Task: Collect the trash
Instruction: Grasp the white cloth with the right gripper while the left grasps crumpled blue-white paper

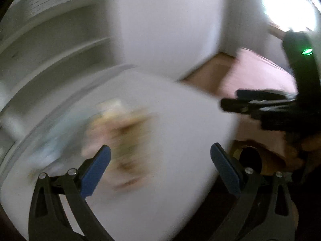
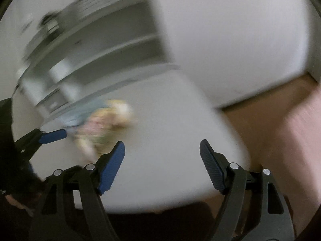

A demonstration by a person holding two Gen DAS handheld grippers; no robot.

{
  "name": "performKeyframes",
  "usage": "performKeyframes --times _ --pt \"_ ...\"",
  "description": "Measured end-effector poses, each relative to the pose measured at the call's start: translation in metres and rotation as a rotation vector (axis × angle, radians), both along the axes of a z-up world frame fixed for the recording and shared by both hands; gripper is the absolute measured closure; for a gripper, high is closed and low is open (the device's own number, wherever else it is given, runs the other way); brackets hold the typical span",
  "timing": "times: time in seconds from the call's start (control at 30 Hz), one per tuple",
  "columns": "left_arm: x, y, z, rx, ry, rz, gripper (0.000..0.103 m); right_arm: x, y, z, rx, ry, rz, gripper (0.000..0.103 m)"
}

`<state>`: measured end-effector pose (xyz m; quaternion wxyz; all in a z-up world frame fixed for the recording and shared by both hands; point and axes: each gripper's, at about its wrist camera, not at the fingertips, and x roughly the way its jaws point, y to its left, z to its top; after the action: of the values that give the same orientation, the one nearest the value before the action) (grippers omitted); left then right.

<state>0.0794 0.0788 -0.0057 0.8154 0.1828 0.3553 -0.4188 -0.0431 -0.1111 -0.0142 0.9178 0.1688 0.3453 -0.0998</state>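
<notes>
Through my left wrist camera, the left gripper [image 1: 160,154] hangs with its jaws spread wide, blue pads [image 1: 96,172] angled outward and nothing between them. My right gripper [image 1: 236,102] reaches in from the right edge of that view, lying nearly sideways, its black body carrying a green light; blur hides how its jaws stand there. From the right wrist camera, the right gripper [image 2: 161,164] is plainly parted too, both fingers [image 2: 212,166] apart and empty, while one blue fingertip [image 2: 53,136] of the left gripper pokes in at left.
</notes>
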Motion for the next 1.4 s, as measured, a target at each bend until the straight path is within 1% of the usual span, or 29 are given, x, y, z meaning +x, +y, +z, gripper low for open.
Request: performKeyframes --times 0.07,0.1,0.17,0.2,0.27,0.3,0.33,0.4,0.43,0.53,0.6,0.63,0.67,0.73,0.77,0.83,0.93,1.03,1.1,1.13,1.2,1.23,1.27,1.33,1.4 --pt "0.026 0.045 -0.006 0.016 0.014 0.112 0.007 0.035 0.035 0.005 -0.007 -0.004 0.104 0.028" --pt "0.041 0.071 -0.011 0.022 0.029 0.179 0.007 0.059 0.059 0.008 -0.005 -0.004 0.172 0.028" --pt "0.060 0.114 -0.020 0.027 0.065 0.288 0.007 0.093 0.095 0.011 0.011 0.002 0.262 0.028" --pt "0.066 0.127 -0.023 0.024 0.077 0.318 0.007 0.116 0.117 0.009 0.027 0.017 0.323 0.028" --pt "0.073 0.153 -0.030 0.009 0.100 0.371 0.007 0.144 0.147 0.007 0.025 0.045 0.378 0.028" --pt "0.075 0.161 -0.032 0.006 0.107 0.383 0.007 0.160 0.162 0.004 0.006 0.066 0.396 0.028" --pt "0.077 0.169 -0.034 0.002 0.118 0.395 0.007 0.168 0.174 -0.002 -0.016 0.082 0.408 0.028" --pt "0.078 0.180 -0.038 -0.008 0.126 0.403 0.007 0.190 0.189 -0.008 -0.060 0.121 0.406 0.028" --pt "0.070 0.181 -0.039 -0.014 0.128 0.400 0.007 0.198 0.192 -0.011 -0.068 0.130 0.405 0.028" --pt "0.072 0.184 -0.037 -0.022 0.129 0.394 0.007 0.219 0.200 -0.020 -0.108 0.167 0.391 0.029" --pt "0.074 0.183 -0.040 -0.019 0.129 0.388 0.007 0.227 0.202 -0.025 -0.123 0.186 0.381 0.035" --pt "0.076 0.183 -0.042 -0.019 0.130 0.386 0.007 0.227 0.203 -0.027 -0.125 0.191 0.383 0.045" --pt "0.079 0.180 -0.042 -0.021 0.135 0.382 0.007 0.232 0.202 -0.031 -0.127 0.196 0.379 0.063" --pt "0.087 0.172 -0.043 -0.028 0.143 0.374 0.007 0.233 0.199 -0.028 -0.106 0.190 0.381 0.081" --pt "0.089 0.167 -0.043 -0.031 0.147 0.366 0.007 0.230 0.198 -0.022 -0.099 0.168 0.382 0.086" --pt "0.095 0.154 -0.042 -0.033 0.157 0.353 0.007 0.217 0.189 -0.009 -0.098 0.122 0.378 0.087" --pt "0.100 0.130 -0.040 -0.057 0.188 0.336 0.007 0.200 0.177 0.011 -0.084 0.066 0.364 0.087" --pt "0.101 0.105 -0.036 -0.050 0.155 0.341 0.007 0.187 0.161 0.025 -0.080 0.037 0.331 0.087" --pt "0.103 0.086 -0.035 -0.027 0.113 0.361 0.007 0.177 0.148 0.029 -0.068 0.030 0.311 0.087" --pt "0.106 0.077 -0.035 -0.018 0.109 0.373 0.007 0.172 0.143 0.029 -0.066 0.027 0.299 0.087" --pt "0.115 0.064 -0.039 -0.027 0.132 0.380 0.007 0.165 0.132 0.031 -0.059 0.022 0.280 0.087" --pt "0.118 0.059 -0.043 -0.019 0.134 0.392 0.007 0.161 0.126 0.031 -0.052 0.022 0.271 0.087" --pt "0.122 0.053 -0.049 0.009 0.134 0.418 0.007 0.159 0.122 0.031 -0.049 0.023 0.267 0.087" --pt "0.125 0.052 -0.056 0.023 0.157 0.428 0.007 0.153 0.116 0.030 -0.044 0.023 0.261 0.087" --pt "0.124 0.060 -0.061 0.030 0.170 0.433 0.007 0.148 0.114 0.029 -0.046 0.023 0.266 0.087"
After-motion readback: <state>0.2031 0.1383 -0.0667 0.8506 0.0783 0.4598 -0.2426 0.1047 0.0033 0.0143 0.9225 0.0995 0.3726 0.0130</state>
